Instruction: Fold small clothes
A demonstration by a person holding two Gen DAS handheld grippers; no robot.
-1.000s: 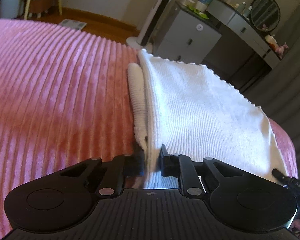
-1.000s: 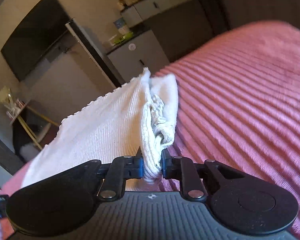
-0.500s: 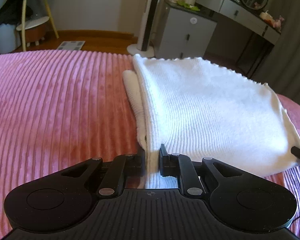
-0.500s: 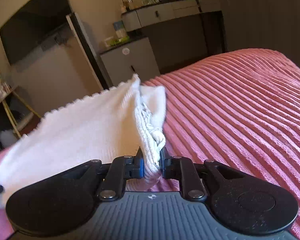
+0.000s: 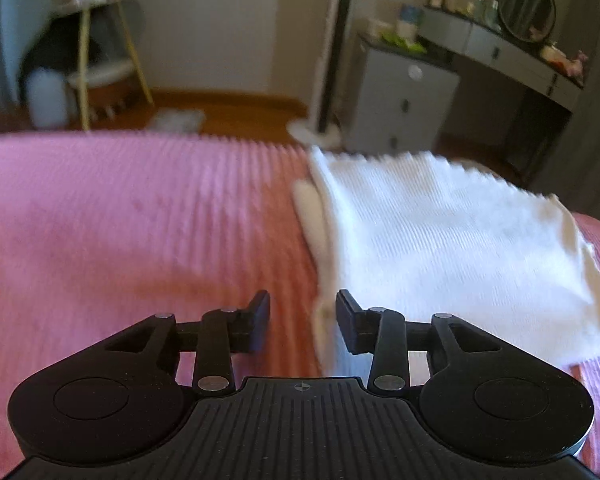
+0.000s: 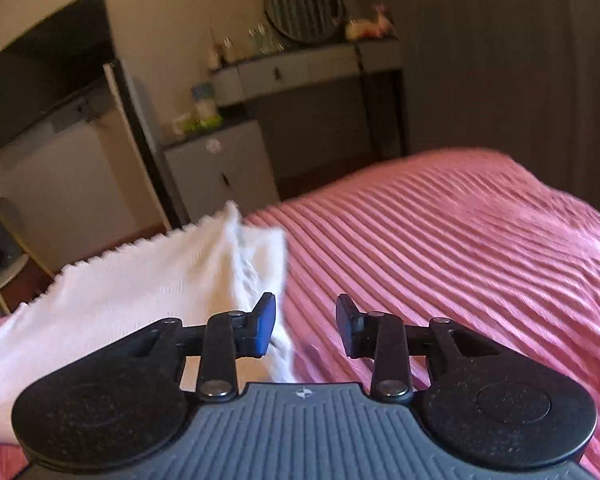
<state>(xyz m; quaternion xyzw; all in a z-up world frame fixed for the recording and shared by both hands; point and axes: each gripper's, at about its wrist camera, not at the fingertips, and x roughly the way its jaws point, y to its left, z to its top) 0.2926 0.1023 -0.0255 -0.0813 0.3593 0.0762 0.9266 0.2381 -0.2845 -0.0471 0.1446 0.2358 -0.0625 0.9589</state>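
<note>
A folded white ribbed garment (image 5: 440,240) lies flat on the pink ribbed bedspread (image 5: 120,220). In the left wrist view my left gripper (image 5: 303,320) hovers over the garment's near left edge, its jaws opening; the cloth edge sits in the gap, free of the pads. In the right wrist view the same white garment (image 6: 140,280) lies left of centre, its folded edge running under my right gripper (image 6: 306,324). That gripper's jaws are opening too, and the cloth edge passes by the left fingertip (image 6: 265,322) without being pinched.
Past the bed's far edge stand a grey drawer cabinet (image 5: 404,100), a dressing table with a round mirror (image 5: 526,6) and a tall standing fan pole (image 5: 336,44). A small side table (image 5: 100,60) is at far left. Pink bedspread (image 6: 460,260) stretches right of the garment.
Both grippers were shut on the garment's folded edge; both have let go and their jaws stand apart. Both cameras have lifted, and the cloth now rests on the bed.
</note>
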